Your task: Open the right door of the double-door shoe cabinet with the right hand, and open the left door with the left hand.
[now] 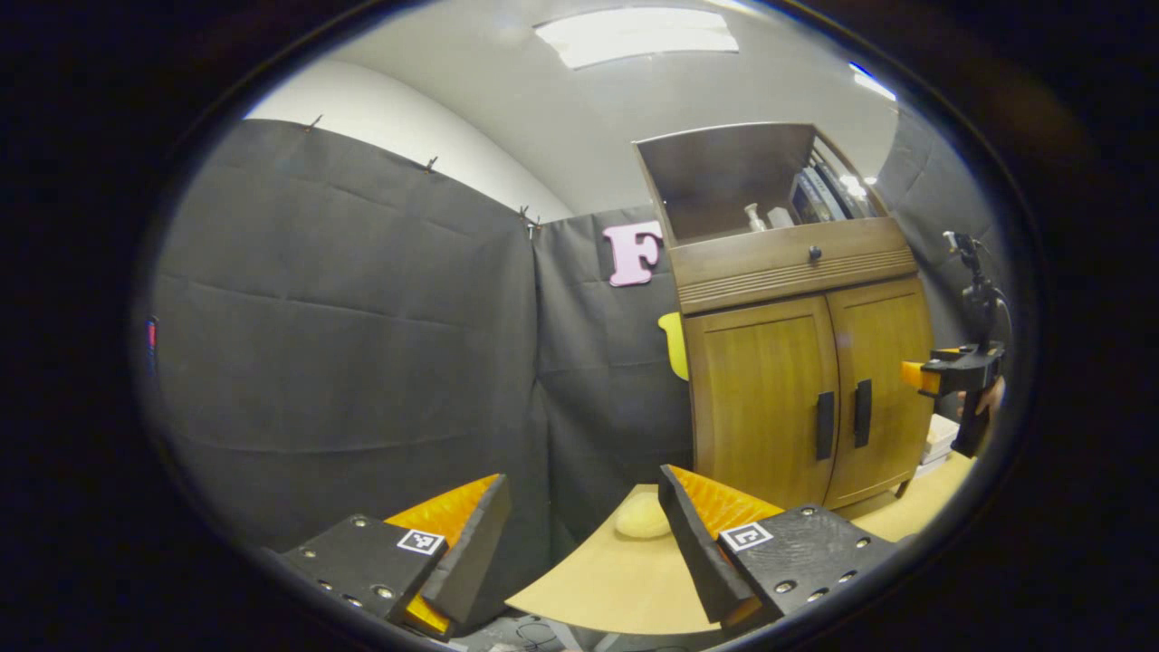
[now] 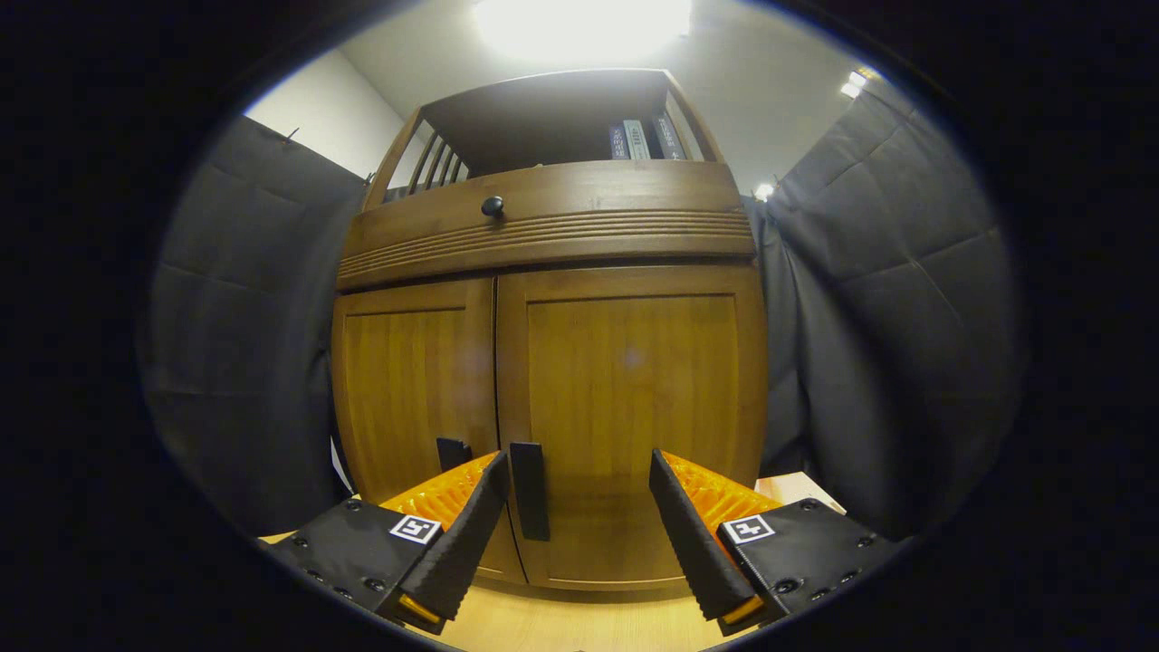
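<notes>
The right gripper (image 2: 575,521) is closing in, jaws spread wide and gripping nothing, with the right door's handle (image 2: 530,489) standing upright between its fingers, nearer the left one. Both doors are sitting closed. The left gripper (image 1: 579,543), also spread and empty, is hanging well back, the shoe cabinet (image 1: 797,362) lying off to its right on the tabletop (image 1: 598,580).

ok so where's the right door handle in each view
Left gripper view: the right door handle is right of centre, the farther-right of the two dark bars on the closed doors, with the right gripper close by.
Right gripper view: it is low and just left of centre, between the open fingers, nearer the left one.
Shared landmark: the drawer knob above the doors.
</notes>
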Tool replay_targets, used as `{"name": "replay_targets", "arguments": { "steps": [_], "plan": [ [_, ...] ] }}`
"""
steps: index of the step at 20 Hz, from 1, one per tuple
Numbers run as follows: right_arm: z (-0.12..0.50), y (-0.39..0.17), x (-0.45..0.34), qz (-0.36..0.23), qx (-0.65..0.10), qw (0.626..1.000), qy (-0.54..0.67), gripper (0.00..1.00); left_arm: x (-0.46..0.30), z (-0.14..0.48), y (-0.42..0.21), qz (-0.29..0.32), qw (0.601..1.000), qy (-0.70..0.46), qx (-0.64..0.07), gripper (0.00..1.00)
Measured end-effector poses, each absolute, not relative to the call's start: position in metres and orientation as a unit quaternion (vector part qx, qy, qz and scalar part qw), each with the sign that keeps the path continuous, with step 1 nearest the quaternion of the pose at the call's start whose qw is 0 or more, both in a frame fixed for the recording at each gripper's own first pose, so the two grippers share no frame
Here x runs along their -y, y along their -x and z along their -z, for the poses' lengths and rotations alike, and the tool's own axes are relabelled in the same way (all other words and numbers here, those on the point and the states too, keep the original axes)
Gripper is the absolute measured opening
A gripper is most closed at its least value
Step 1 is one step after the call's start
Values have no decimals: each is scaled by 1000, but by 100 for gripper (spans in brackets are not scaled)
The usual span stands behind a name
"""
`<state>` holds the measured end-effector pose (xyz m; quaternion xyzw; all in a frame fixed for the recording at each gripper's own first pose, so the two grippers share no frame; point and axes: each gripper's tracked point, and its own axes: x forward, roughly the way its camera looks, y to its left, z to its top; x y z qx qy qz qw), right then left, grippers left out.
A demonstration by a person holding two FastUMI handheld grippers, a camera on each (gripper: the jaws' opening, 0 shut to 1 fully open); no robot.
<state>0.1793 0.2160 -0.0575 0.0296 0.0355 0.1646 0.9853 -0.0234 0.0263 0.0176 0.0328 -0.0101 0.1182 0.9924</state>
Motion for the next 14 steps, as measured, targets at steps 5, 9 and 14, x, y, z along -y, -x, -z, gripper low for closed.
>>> {"name": "replay_targets", "arguments": {
  "steps": [5,9,14],
  "plan": [
    [84,-202,-244,-170,-51,984,-19,95,-35,-21,30,-147,989,-35,4,96],
    [101,-221,-262,-169,-62,983,-17,95,-38,-19,31,-171,985,-39,-1,96],
    [130,-243,-285,-174,-92,980,-16,92,-42,-17,28,-193,980,-42,-5,96]
  ]
}}
